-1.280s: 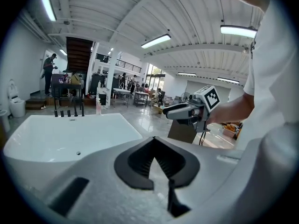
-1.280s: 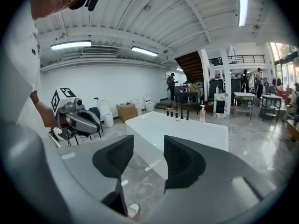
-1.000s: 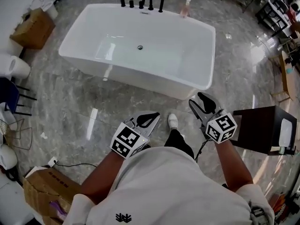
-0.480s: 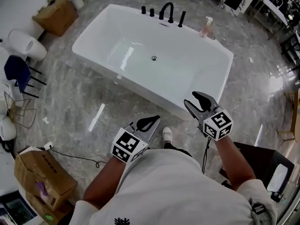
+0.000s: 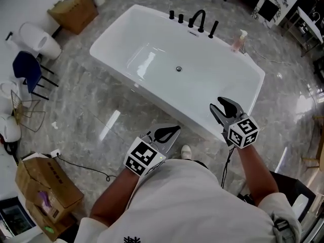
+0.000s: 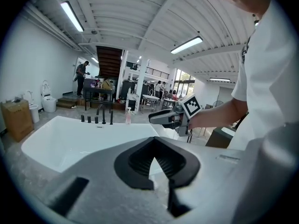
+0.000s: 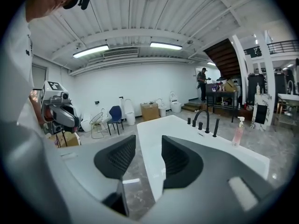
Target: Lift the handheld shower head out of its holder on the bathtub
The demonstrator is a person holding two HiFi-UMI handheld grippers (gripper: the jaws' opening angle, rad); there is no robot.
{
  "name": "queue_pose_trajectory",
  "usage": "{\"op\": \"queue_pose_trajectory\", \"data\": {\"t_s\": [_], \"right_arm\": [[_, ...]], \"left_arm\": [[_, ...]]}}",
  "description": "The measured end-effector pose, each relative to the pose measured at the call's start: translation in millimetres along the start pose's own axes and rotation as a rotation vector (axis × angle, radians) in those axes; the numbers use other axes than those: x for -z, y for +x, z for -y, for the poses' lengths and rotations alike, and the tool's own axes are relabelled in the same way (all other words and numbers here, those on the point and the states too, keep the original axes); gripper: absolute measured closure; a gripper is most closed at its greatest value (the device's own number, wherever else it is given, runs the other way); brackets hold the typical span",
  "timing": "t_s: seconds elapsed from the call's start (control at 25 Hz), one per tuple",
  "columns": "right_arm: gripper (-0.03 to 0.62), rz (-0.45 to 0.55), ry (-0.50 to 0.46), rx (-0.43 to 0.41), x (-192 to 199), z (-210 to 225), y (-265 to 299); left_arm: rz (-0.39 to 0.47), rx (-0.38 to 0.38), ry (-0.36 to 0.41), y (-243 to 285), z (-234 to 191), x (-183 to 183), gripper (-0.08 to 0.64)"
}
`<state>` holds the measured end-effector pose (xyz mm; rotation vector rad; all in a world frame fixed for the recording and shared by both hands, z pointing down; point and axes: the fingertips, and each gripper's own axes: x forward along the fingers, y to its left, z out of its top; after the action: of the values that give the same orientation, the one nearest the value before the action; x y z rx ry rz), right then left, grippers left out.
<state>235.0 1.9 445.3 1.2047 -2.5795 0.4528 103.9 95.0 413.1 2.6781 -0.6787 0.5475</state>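
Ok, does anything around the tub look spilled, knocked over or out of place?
Nothing stands out. The bathtub is empty, black fittings upright on its far rim, pink bottle standing beside them. Stored toilets and boxes sit well aside.

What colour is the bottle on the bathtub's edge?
The bottle is pink, best seen in the right gripper view.

A polished grey marble floor is seen, with bright light reflected in it. Along a white wall a blue chair, white toilets, a cardboard box and a wire basket are set. Another, opened cardboard box is placed well apart from these. Fluorescent tubes are mounted under a white ribbed ceiling, and a dark staircase is seen beyond.
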Motion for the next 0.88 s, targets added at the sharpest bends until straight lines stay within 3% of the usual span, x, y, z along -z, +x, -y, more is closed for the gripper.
{"op": "queue_pose_trajectory", "data": {"t_s": [0.28, 0.48, 0.88], "right_arm": [[0.413, -0.012, -0.004, 0.058, -18, 2, 69], [0.419, -0.053, -0.005, 0.069, -14, 27, 121], [0.423, -0.137, -0.091, 0.160, -18, 206, 218]], "left_arm": [[0.012, 0.033, 0.032, -38, -53, -7, 0.554], [0.020, 0.006, -0.047, -40, -99, -1, 0.554], [-0.019, -0.097, -0.087, 27, -183, -48, 0.554]]}}
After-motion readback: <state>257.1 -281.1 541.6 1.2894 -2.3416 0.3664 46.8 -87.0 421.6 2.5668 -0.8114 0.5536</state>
